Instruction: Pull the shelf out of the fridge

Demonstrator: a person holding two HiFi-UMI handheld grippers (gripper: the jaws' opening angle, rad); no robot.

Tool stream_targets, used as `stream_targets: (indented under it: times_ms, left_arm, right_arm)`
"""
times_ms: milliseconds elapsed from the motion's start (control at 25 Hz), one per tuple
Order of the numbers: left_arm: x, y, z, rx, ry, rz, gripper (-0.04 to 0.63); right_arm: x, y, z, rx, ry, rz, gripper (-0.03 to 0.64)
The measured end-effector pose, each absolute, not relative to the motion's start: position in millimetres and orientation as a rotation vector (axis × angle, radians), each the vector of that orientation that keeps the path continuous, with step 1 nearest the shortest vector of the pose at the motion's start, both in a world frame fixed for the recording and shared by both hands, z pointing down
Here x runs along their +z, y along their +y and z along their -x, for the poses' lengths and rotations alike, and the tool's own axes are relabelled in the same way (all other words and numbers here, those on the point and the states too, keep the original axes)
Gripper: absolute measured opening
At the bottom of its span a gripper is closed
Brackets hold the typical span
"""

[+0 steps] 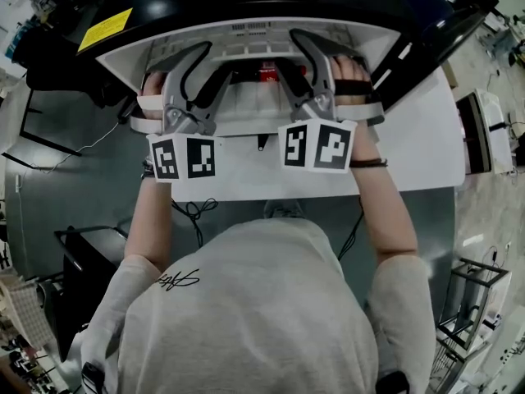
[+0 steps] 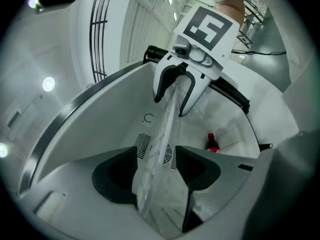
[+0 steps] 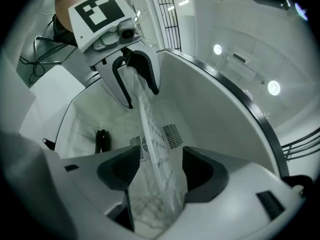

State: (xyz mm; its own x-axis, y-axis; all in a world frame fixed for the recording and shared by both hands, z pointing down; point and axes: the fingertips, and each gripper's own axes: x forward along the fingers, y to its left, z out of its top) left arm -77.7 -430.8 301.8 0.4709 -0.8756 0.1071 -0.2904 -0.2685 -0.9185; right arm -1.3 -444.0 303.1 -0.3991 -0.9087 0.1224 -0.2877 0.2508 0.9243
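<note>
The white slatted shelf (image 1: 246,105) lies level inside the open small fridge (image 1: 246,33). Both grippers reach into the fridge mouth and stand at the shelf's front edge. My left gripper (image 1: 215,62) straddles the shelf (image 2: 165,129) left of the middle; the jaws stand wide and the pads do not press on it. My right gripper (image 1: 289,56) straddles the shelf (image 3: 152,129) right of the middle, jaws equally wide, with a gap beside the pads. Each gripper view shows the other gripper across the shelf: the right one (image 2: 172,101) and the left one (image 3: 140,91).
A dark bottle with a red label (image 2: 212,142) stands on the fridge floor under the shelf, also visible as the bottle (image 3: 101,141) and its red label (image 1: 267,74). A fan grille (image 2: 145,145) is on the back wall. The black door (image 1: 435,35) hangs open at right. A white surface (image 1: 410,154) lies below the opening.
</note>
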Motion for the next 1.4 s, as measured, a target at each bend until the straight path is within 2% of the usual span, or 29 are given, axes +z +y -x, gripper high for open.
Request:
stream_targets:
  times_ms: [320, 1400]
  left_arm:
    - [311.8, -454.2, 79.1, -0.946, 0.951, 1.627, 0.225]
    - [318.5, -497.6, 63.7, -1.11, 0.865, 1.546, 0.225]
  right_arm:
    - [307.5, -464.5, 12.3, -1.188, -1.74, -1.02, 0.247]
    - [325.0, -516.4, 27.0, -1.183, -1.542, -0.936, 0.247]
